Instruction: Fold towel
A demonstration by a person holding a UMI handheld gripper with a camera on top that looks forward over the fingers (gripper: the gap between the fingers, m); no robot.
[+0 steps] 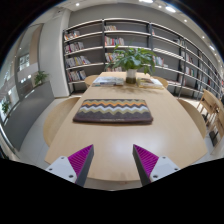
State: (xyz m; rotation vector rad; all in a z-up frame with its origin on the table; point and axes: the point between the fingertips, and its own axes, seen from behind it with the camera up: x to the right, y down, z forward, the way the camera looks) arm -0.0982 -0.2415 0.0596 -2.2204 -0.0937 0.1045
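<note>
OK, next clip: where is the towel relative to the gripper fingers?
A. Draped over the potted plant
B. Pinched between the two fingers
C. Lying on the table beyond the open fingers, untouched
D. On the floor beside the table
C. The striped towel lies flat on the table, beyond the gripper, whose fingers are spread apart with nothing between them; the plant stands farther back.

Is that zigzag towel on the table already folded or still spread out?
Folded, it seems: the towel lies as a compact, thick rectangle on the table, beyond the tool, whose fingers stand open, touching nothing.
</note>
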